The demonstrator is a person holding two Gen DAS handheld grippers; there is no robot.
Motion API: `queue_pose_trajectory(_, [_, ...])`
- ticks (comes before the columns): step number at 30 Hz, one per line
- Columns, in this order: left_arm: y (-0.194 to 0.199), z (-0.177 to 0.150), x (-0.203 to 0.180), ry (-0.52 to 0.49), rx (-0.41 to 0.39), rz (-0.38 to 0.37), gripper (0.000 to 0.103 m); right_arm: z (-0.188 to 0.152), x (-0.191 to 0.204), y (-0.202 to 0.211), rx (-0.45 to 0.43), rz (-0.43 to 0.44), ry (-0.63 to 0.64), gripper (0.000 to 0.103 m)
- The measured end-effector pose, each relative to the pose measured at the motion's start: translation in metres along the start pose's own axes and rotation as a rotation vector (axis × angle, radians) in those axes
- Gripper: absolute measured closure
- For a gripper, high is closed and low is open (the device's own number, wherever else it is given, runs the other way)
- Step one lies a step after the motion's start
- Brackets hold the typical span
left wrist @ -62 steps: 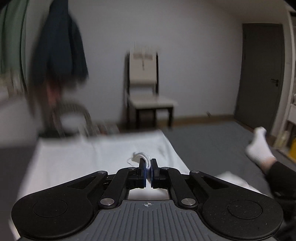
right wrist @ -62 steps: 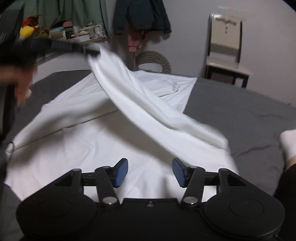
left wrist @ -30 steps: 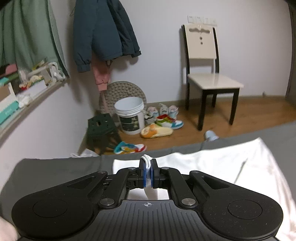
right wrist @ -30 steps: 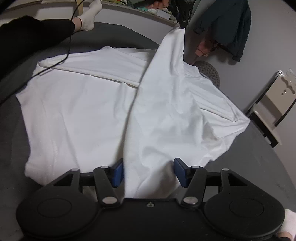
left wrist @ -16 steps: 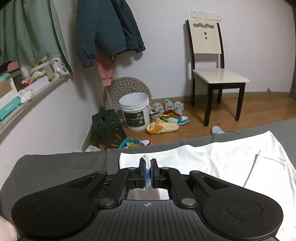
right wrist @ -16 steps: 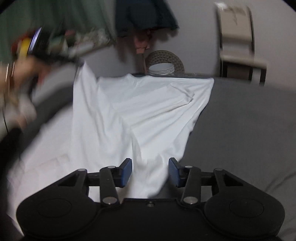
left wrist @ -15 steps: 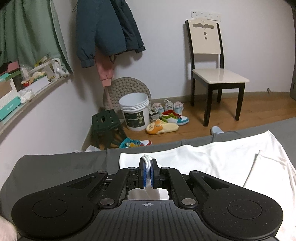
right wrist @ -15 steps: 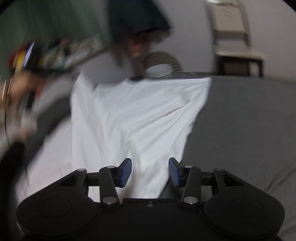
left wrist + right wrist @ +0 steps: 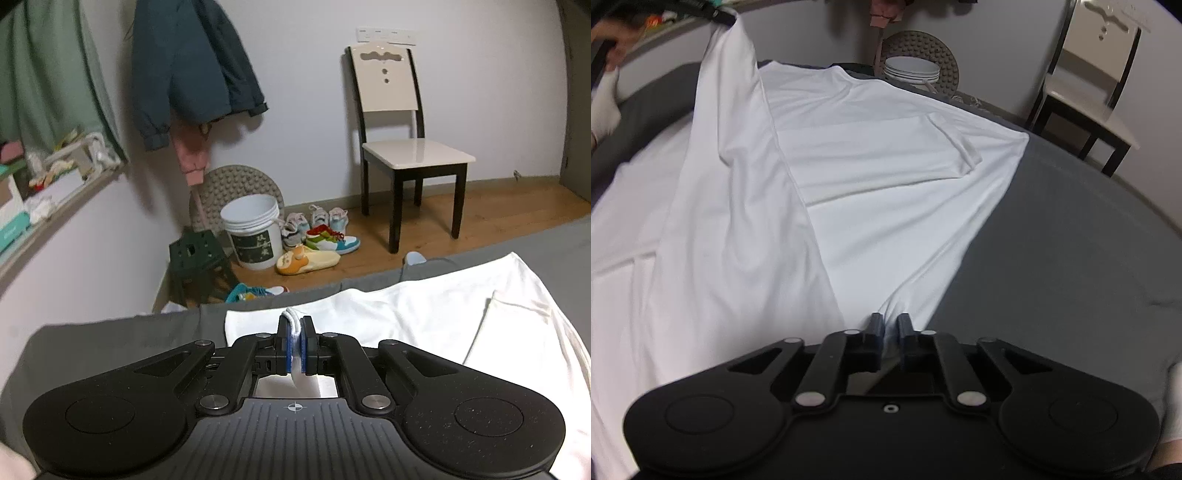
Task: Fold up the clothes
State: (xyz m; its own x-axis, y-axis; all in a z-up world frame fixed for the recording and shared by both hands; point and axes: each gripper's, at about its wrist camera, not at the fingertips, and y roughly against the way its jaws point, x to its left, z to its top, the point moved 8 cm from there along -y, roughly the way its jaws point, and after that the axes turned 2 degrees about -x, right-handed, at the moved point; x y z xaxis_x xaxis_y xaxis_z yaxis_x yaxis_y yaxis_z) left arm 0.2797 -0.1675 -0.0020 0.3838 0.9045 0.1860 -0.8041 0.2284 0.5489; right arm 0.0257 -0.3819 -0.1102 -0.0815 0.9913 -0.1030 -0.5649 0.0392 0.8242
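Both grippers, left (image 9: 294, 341) and right (image 9: 889, 334), pinching white shirt (image 9: 879, 155) edges; uneven pulling risks skewing the fold.

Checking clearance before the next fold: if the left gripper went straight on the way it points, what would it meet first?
The left gripper, shut on the white shirt, points over the bed's edge. Past the cloth the way looks free down to the floor clutter, probably the sneaker; depth is unclear.

Your white T-shirt (image 9: 879, 177) lies spread across the grey bed (image 9: 1071, 240), collar toward the far edge, one sleeve folded flat inward; the left side rises in a long taut fold.
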Motion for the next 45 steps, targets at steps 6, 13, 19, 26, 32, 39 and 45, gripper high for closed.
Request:
queue_pose_trajectory(6, [0.004,0.010,-0.011,0.004,-0.021,-0.022,0.099,-0.022,-0.033,0.008,0.003,0.013,-0.099,0.097])
queue_pose_trajectory(13, [-0.011,0.001,-0.013,-0.019,0.023,0.018,0.099,-0.024,-0.048,0.015,-0.021,0.106,-0.237,0.088])
queue_pose_trajectory(19, [-0.023,-0.008,-0.011,-0.014,0.037,0.021,0.099,-0.024,-0.050,0.038,-0.082,0.162,-0.274,0.068])
queue_pose_trajectory(26, [-0.026,-0.018,-0.012,0.000,0.048,0.035,0.099,-0.021,-0.035,0.025,-0.088,0.204,-0.306,0.067])
queue_pose_trajectory(32, [-0.022,-0.017,-0.011,-0.003,0.048,0.044,0.099,-0.026,-0.032,0.018,-0.070,0.156,-0.264,0.067])
queue_pose_trajectory(39, [-0.013,-0.005,-0.008,-0.025,0.003,0.017,0.099,-0.030,-0.030,0.013,-0.052,0.120,-0.221,0.065])
queue_pose_trajectory(45, [0.027,0.022,-0.038,-0.152,-0.163,-0.214,0.099,-0.031,-0.030,0.013,-0.054,0.119,-0.217,0.063])
